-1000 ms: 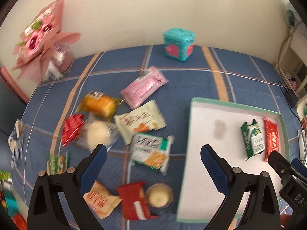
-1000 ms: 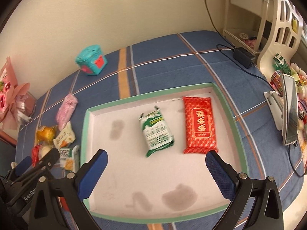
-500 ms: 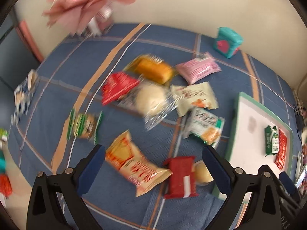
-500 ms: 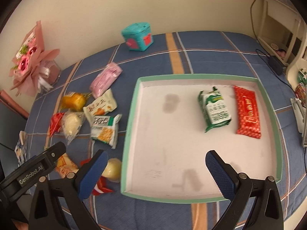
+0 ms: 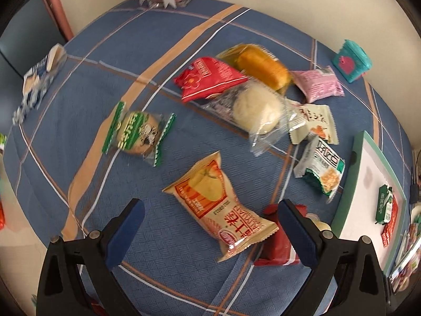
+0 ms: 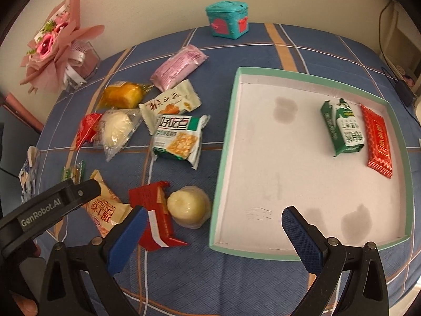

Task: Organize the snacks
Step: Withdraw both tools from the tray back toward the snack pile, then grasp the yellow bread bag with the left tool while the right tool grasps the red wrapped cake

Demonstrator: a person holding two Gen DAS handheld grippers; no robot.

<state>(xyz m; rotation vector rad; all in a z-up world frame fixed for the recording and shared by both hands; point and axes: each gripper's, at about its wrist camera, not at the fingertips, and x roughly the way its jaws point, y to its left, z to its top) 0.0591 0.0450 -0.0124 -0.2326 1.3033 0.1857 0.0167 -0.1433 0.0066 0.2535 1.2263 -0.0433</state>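
Hovering over the blue checked cloth [image 5: 79, 84], the left gripper [image 5: 209, 233] holds its jaws wide apart with nothing between them; a tan snack bag [image 5: 219, 206] lies just ahead, between the fingers. The right gripper [image 6: 211, 233], also spread and empty, hangs near the front edge of the green-rimmed tray [image 6: 226, 137], which holds a green packet [image 6: 342, 127] and a red packet [image 6: 379, 144].

Over the last second we have swung our left claw [image 5: 210, 229] away from the tray [image 5: 350, 205] and down over the loose snacks, so the beige packet [image 5: 221, 210] now lies just ahead of its wide-spread jaws. Our right claw [image 6: 211, 233] has drifted left off the tray's middle to its near left corner, beside the round bun [image 6: 188, 206].
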